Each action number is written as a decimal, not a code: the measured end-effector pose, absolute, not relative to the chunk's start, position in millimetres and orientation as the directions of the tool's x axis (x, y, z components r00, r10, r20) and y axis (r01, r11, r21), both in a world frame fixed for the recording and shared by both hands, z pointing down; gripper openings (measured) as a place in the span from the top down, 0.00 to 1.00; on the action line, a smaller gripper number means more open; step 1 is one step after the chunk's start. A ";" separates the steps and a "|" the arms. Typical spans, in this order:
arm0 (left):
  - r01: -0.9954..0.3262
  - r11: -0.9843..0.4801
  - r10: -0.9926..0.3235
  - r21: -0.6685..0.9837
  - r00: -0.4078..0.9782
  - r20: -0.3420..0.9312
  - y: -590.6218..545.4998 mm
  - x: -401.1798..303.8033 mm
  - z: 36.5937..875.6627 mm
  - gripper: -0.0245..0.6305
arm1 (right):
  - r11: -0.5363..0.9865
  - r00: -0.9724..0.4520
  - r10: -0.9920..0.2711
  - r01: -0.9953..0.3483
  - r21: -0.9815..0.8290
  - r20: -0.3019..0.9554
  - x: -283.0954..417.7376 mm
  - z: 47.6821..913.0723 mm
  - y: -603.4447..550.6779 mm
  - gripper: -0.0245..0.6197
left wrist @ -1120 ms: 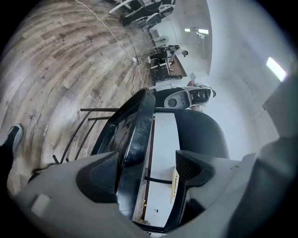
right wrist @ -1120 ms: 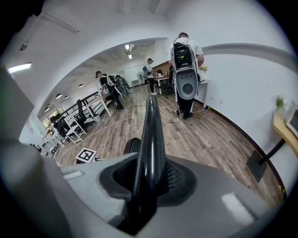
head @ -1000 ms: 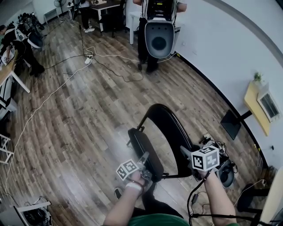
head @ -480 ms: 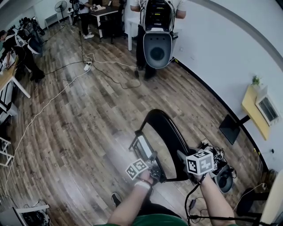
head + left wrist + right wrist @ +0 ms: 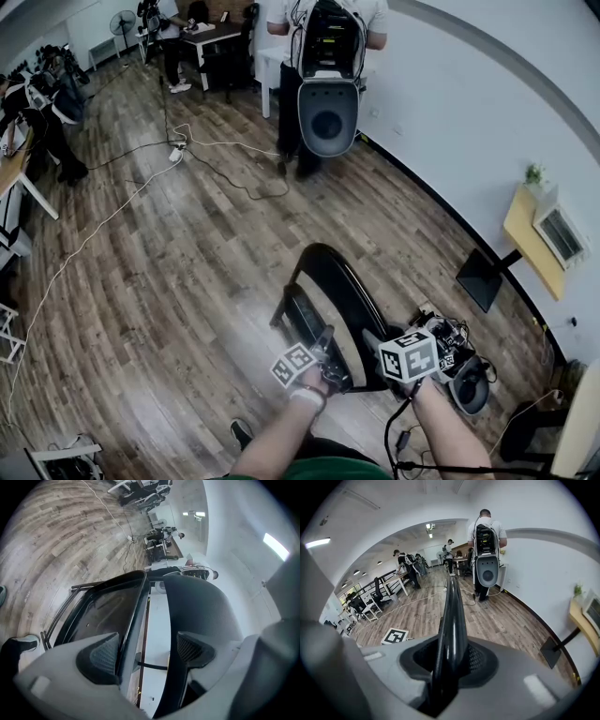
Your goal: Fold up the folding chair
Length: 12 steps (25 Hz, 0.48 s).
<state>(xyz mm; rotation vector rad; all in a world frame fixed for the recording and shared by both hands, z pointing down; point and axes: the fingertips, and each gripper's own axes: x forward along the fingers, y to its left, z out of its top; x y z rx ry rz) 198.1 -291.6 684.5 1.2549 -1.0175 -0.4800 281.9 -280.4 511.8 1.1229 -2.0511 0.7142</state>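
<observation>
Folding chair (image 5: pixel 356 295), black, with a curved plastic back and a thin metal frame, stands on the brown wood-plank floor (image 5: pixel 187 272) right in front of us, not far from the white wall (image 5: pixel 450 122). We are in the middle of the folding step. Its flat black seat (image 5: pixel 302 319) is tipped up steeply and lies close to the backrest (image 5: pixel 452 602), yet a narrow gap shows between the two. We judge the chair nearly but not fully shut.

Our right gripper (image 5: pixel 451 660) pinches the glossy edge of the backrest, jaws closed tight on either side of it, and holds the frame upright. Our left gripper (image 5: pixel 147 652) is spread wide. Its ribbed pads (image 5: pixel 101 656) straddle both the seat's edge and the backrest's edge. The seat edge runs just beside the left pad and the backrest beside the right one, and we see neither pad pressing.

The next move, as we judge it, calls for bringing the seat the rest of the way. We could squeeze the left jaws so that seat and backrest meet, or push the seat's underside toward the backrest while the right grip steadies the frame. We should keep the frame planted on the planks so the chair does not skid or tip toward the wall.
</observation>
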 end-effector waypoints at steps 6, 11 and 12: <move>-0.247 0.294 -0.774 0.923 0.506 0.382 -298.1 213.6 684.8 0.38 | 0.472 -0.392 -0.495 -0.871 -0.139 0.776 293.4 512.8 -283.8 0.80; -0.258 0.304 -0.771 0.917 0.499 0.396 -304.3 223.9 684.1 0.37 | 0.469 -0.395 -0.492 -0.871 -0.146 0.776 296.4 512.0 -285.6 0.80; -0.258 0.303 -0.770 0.918 0.501 0.395 -304.9 225.8 683.9 0.38 | 0.466 -0.394 -0.492 -0.873 -0.148 0.776 298.6 511.7 -286.0 0.80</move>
